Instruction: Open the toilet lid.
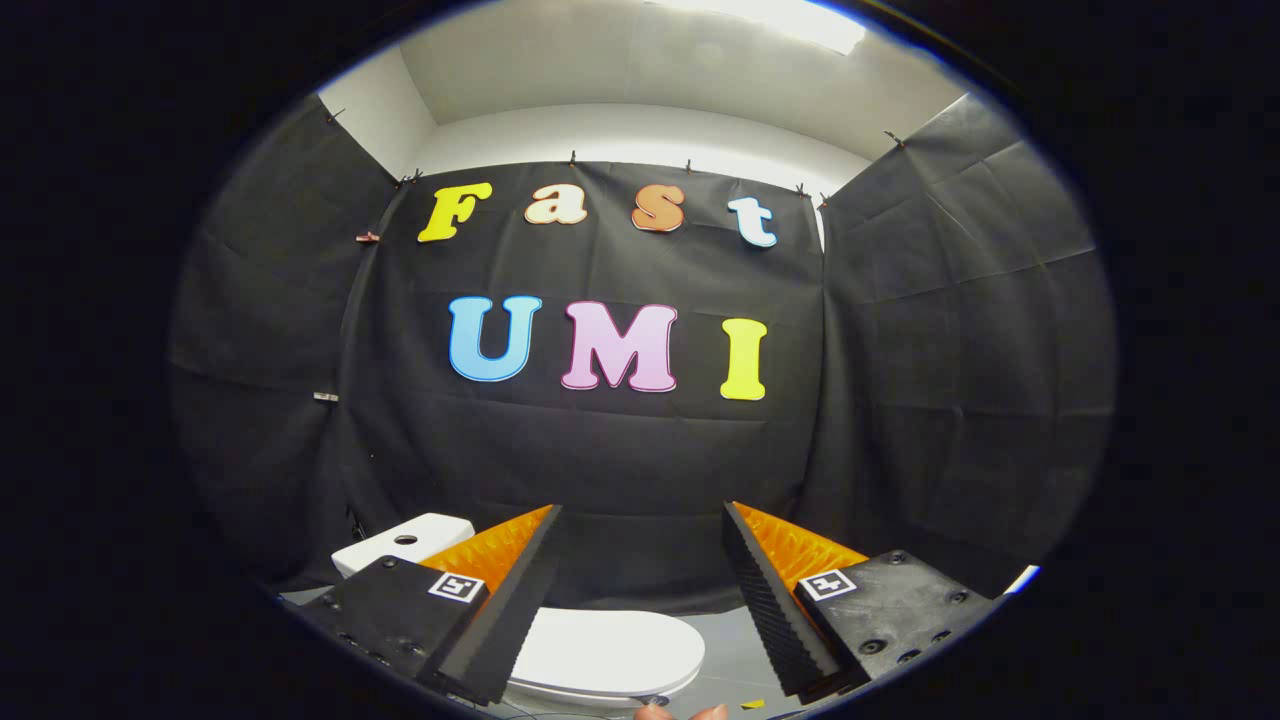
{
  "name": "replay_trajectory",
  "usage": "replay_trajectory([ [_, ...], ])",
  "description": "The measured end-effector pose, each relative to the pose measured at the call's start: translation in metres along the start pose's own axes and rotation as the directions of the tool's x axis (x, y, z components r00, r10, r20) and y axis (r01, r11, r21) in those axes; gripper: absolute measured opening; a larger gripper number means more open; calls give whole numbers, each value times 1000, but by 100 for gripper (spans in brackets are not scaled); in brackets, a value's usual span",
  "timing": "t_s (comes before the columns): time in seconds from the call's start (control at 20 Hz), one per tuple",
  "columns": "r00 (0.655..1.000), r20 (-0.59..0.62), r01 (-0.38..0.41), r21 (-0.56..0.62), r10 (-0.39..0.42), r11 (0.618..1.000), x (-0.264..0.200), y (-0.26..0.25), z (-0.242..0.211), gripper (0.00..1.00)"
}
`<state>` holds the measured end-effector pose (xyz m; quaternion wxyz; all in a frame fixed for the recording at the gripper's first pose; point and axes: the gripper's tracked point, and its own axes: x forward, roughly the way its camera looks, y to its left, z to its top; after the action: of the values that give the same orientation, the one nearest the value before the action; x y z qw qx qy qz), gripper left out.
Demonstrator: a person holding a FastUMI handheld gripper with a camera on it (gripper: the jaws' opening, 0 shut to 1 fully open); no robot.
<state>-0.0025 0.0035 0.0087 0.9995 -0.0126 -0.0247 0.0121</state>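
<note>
Two fingers of the tool (640, 600) stand wide apart with nothing between them or touching them, pointing forward at the black cloth booth wall (620, 460). Between and below the fingers, and still well beneath them, lies the white, smooth, oval plastic toilet lid (610, 650), down flat on the bowl; its rounded front edge faces toward the right-hand finger. Behind the other finger and partly hidden by it sits the white ceramic tank (400, 545) with one dark round flush button (405, 540) on top. The grey floor (725, 660) shows around the toilet, with a small yellow scrap (752, 704) lying on it near the fingers, and fingertips of a person's hand (680, 712) peek in at the bottom. The step in hand looks like the approach, since the lid is not yet reached. To do it well, the tool would probably be lowered and tipped down toward the lid's front lip, one finger slid under the edge or both closed lightly on the rim, then swung up in an arc about the hinge near the tank rather than pulled straight. Counted: one toilet, one lid, one tank, one button, one scrap.
</note>
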Motion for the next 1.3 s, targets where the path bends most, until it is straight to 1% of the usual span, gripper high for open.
replay_trajectory([
  [0.2,1000,21,9,-2,-9,1000,7,-7,-11,98],
  [0.45,1000,15,-6,-33,6,999,18,-9,-48,98],
  [0.65,1000,-13,-15,-64,15,998,25,-12,-91,98],
  [0.95,997,-64,-39,-33,37,999,34,-14,-158,99],
  [1.05,997,-65,-54,-28,52,998,35,-13,-180,98],
  [1.2,994,-65,-91,-61,87,994,39,-11,-212,98],
  [1.3,990,-89,-116,-66,110,991,40,-11,-238,98],
])
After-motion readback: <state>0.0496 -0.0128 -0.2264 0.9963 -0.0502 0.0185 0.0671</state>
